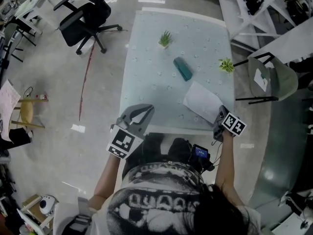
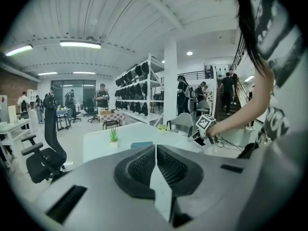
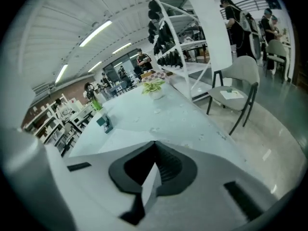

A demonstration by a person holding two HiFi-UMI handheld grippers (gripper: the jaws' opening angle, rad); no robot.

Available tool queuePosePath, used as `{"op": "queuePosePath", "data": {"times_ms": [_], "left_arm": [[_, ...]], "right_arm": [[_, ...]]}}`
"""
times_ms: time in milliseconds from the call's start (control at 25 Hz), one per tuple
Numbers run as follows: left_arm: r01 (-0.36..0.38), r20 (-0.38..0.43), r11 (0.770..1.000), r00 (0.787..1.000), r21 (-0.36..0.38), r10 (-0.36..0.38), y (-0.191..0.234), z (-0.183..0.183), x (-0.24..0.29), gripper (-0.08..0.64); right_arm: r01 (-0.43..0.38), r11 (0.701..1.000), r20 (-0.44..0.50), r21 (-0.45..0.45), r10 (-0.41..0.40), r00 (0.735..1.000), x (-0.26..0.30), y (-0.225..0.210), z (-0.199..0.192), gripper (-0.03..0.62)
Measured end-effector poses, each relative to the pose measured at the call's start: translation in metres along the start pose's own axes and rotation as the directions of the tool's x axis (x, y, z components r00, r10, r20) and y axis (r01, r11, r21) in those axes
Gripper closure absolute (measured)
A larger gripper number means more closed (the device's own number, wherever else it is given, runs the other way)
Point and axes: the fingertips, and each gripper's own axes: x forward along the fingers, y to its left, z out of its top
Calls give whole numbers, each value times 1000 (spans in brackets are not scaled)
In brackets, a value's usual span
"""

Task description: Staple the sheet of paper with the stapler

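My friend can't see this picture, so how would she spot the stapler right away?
Find the long pale table in the middle of the room. Past its middle, between two little green plants, lies the stapler, just beyond the white sheet of paper. It is the only dark teal, bar-shaped thing there.

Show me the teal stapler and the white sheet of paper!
teal stapler (image 1: pixel 183 68), head view, middle of its body.
white sheet of paper (image 1: pixel 203 102), head view, bare middle of the sheet.
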Motion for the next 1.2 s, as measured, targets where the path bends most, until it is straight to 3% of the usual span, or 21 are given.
{"op": "queuePosePath", "data": {"times_ms": [240, 480, 680, 840, 1040, 1200], "left_arm": [[-28, -11, 1000, 1000, 5, 28, 16, -8, 1, 554], [-92, -22, 995, 996, -26, 92, 19, -12, -5, 554], [-157, -24, 984, 988, -89, 155, 14, -15, -10, 554], [-175, -22, 976, 985, -133, 174, 9, -15, 0, 554], [-145, 9, 984, 989, -102, 146, -4, 7, 27, 554], [-125, 30, 989, 991, -83, 128, -17, 22, 43, 554]], "right_arm": [[-155, 964, -55, -218, 146, 988, 5, 48, 0, 591], [-361, 875, -164, -323, 324, 932, 5, 92, -2, 591], [-506, 784, -244, -358, 445, 862, -21, 117, -8, 592], [-620, 690, -316, -372, 534, 784, -40, 140, -11, 591], [-724, 589, -395, -360, 607, 690, -59, 158, -15, 592], [-768, 527, -454, -364, 620, 640, -59, 157, -22, 592]]}}
